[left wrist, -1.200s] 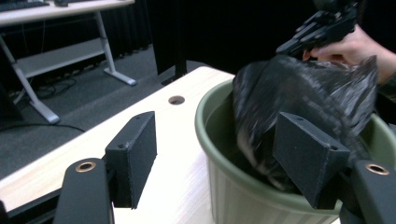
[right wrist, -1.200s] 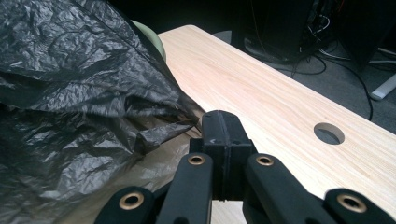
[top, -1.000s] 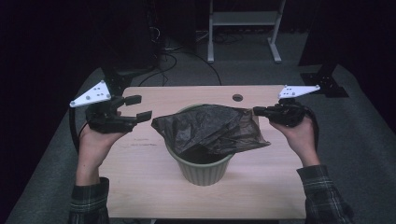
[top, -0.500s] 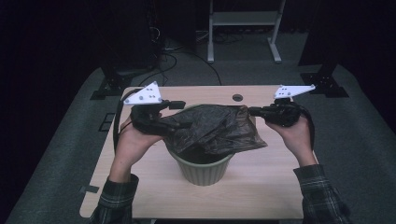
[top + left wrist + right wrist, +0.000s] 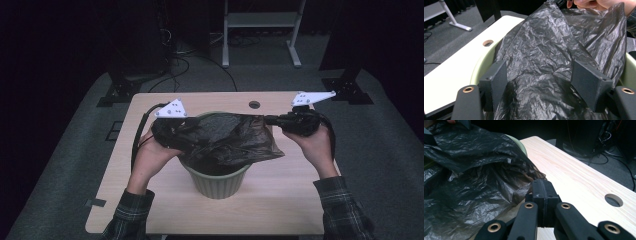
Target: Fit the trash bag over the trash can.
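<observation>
A pale green bin (image 5: pixel 217 182) stands mid-table with a crumpled black plastic bag (image 5: pixel 225 140) draped over its mouth. My right gripper (image 5: pixel 267 120) is at the bag's right edge, and in the right gripper view the gripper (image 5: pixel 543 187) is shut on a pinch of the bag (image 5: pixel 474 170). My left gripper (image 5: pixel 181 137) is at the bin's left rim. In the left gripper view the gripper (image 5: pixel 539 72) stands open; its jaws have just been opening, with the bag (image 5: pixel 544 42) bulging between them above the bin's rim (image 5: pixel 480 66).
The light wooden table (image 5: pixel 280 200) has a round cable hole (image 5: pixel 254 105) at its back edge. A strip of tape (image 5: pixel 95 203) sits at the front left corner. Stand legs (image 5: pixel 260 55) and cables lie on the dark floor behind.
My left hand has come in from the table's left side to the bin's left rim, and its jaws now straddle the bag. The right hand has kept its hold and stayed put.
</observation>
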